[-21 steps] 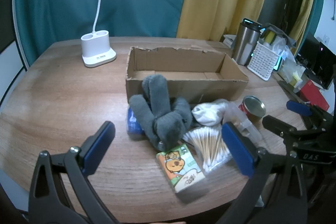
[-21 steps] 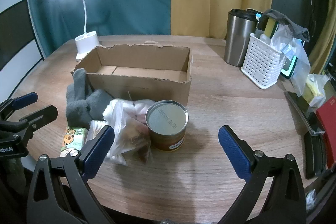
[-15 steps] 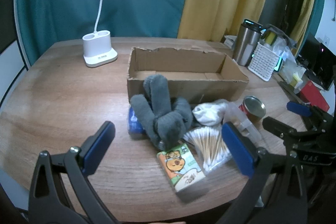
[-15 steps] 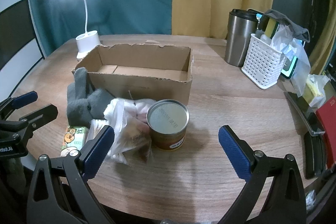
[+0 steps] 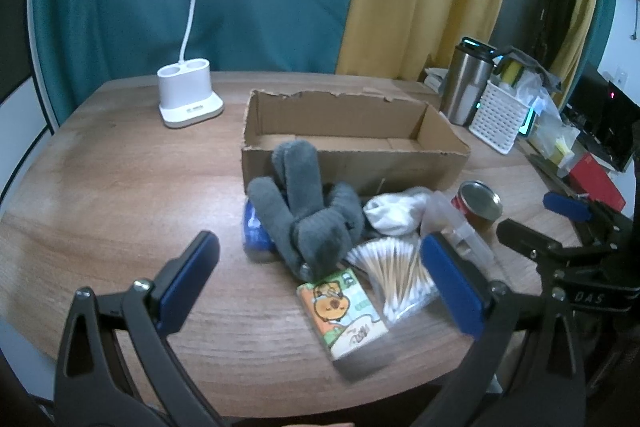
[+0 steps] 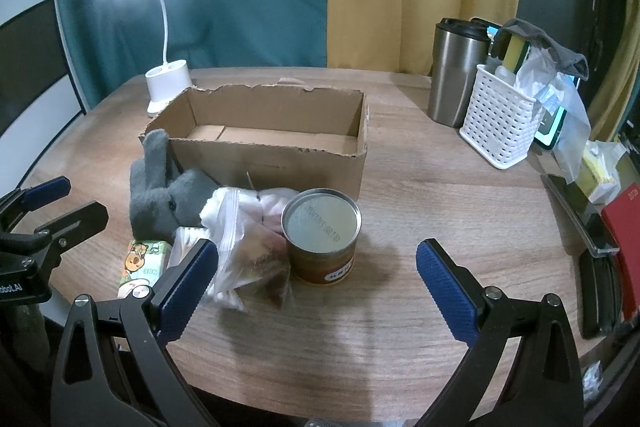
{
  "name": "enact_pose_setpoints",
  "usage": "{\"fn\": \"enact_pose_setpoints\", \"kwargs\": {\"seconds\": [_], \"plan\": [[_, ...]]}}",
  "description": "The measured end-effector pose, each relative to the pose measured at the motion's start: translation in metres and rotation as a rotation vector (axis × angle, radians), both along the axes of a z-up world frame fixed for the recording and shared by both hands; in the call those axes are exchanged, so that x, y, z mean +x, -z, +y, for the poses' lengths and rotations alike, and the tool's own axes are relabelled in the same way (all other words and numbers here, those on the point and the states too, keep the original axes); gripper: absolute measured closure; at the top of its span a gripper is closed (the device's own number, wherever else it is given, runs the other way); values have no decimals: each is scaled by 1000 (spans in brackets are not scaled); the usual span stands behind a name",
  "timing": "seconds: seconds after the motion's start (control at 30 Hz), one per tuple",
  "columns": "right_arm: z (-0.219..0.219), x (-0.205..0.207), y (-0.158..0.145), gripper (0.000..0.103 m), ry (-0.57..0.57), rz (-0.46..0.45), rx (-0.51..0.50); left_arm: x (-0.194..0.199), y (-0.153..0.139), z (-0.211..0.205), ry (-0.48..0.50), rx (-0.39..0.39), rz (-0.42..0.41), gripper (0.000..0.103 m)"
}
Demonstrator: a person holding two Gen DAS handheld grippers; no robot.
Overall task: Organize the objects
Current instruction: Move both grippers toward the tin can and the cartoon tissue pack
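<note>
With both grippers, left point(image 5: 318, 283) and right point(image 6: 316, 285), wide open and holding nothing, best to pick the tin point(image 6: 321, 236) straight up, then drop gently into the box point(image 6: 276, 135).

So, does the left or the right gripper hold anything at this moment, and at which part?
Nothing is held. The left gripper and the right gripper are both open, above the table, touching nothing.

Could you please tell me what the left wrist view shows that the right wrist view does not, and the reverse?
Only the left wrist view shows the blue packet tucked behind the grey plush toy. Only the right wrist view shows the brown contents of the zip bag. Both show the empty cardboard box, the tin can, the tissue pack and the lamp base.
</note>
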State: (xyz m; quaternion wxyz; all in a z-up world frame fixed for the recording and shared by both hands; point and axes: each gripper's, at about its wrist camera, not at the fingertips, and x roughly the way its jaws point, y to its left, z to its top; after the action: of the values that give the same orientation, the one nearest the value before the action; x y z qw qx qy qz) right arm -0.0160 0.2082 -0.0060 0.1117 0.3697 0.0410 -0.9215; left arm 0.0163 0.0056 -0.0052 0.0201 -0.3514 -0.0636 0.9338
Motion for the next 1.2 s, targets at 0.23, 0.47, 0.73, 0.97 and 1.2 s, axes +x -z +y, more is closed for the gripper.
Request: {"fn": "enact_pose_setpoints", "kwargs": {"seconds": [0.23,0.47,0.73,0.97,1.2], "plan": [[2,3,-1,2,-1,2,-4,5,-2,1,1,-3,7,1],[5,6,-1,2,1,6,-3,7,-3,1,6,-2,6,1],[8,7,-3,2,13,6,-2,8,1,-1,4,2,-4,1],[7,7,-2,2,11,4,-1,8,1,-3,4,3,-4,1],[6,6,-1,2,13,1,-2,8,4,-3,5,3,-8,1]]}}
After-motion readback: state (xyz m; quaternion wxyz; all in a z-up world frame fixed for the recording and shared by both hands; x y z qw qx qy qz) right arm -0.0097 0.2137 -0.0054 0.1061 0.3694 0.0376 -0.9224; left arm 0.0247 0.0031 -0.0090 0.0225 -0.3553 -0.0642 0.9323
